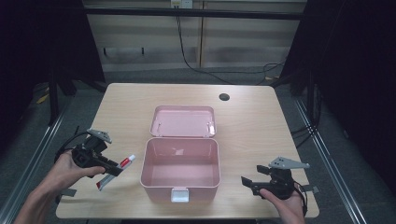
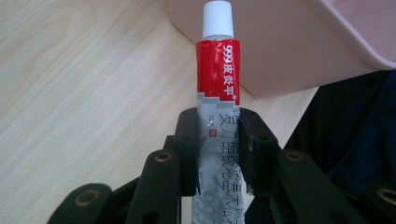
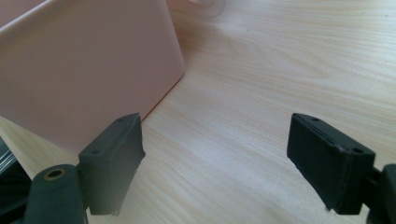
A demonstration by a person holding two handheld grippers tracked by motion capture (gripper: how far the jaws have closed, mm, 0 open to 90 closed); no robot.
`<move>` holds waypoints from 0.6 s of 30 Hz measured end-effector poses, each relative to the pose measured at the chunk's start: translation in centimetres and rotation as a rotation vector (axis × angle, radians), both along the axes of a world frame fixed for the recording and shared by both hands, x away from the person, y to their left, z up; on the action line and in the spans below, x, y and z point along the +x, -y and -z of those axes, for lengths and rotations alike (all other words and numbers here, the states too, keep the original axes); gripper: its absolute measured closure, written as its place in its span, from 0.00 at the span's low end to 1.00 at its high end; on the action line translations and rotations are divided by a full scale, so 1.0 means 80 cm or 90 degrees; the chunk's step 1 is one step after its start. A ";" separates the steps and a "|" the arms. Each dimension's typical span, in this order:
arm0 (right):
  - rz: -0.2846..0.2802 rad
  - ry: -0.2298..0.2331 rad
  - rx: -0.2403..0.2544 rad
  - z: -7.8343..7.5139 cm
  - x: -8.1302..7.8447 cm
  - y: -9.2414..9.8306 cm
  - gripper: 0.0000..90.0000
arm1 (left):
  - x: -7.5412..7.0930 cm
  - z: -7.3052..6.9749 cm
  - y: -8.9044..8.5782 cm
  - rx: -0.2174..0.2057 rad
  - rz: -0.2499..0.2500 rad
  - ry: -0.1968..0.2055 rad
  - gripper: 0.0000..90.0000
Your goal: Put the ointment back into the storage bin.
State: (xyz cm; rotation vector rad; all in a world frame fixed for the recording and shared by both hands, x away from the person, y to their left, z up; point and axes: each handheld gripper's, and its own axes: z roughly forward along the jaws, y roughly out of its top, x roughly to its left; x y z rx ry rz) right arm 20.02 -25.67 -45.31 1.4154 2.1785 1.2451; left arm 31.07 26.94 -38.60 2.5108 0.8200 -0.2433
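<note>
Table: I see a light wooden table (image 1: 252, 126) with a round dark hole (image 1: 224, 97) near its far edge.
Box: a pink box (image 1: 180, 173) stands open in the middle of the table, and I see nothing inside it. Its lid (image 1: 183, 121) lies back on the far side. A white latch (image 1: 180, 194) is on its near wall.
Left gripper: my left gripper (image 1: 114, 168) is at the left of the box, near the left edge of the table. Its jaws are clamped on a tube.
Tube: the ointment tube (image 2: 218, 88) is red and grey with a white cap (image 2: 217, 18). The jaws press on its grey middle part. The cap points toward the left wall of the box and is just beside it.
Right gripper: my right gripper (image 3: 233, 163) is at the near right, beside the right wall of the box. Its jaws stand wide apart, and between them I see bare wood.
Hands: a hand (image 1: 70, 170) holds the left tool and another hand (image 1: 285, 203) holds the right one.
</note>
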 end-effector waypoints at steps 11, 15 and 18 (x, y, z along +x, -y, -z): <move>-0.001 -0.001 -0.001 0.001 0.000 0.000 0.20 | -0.005 -0.022 0.003 -0.008 0.016 0.005 0.79; -0.002 -0.002 0.001 0.001 0.000 0.000 0.20 | -0.005 -0.029 0.007 -0.010 0.026 0.000 0.79; -0.005 -0.005 0.003 0.001 0.001 0.000 0.20 | -0.003 -0.035 0.009 -0.017 0.019 0.004 0.79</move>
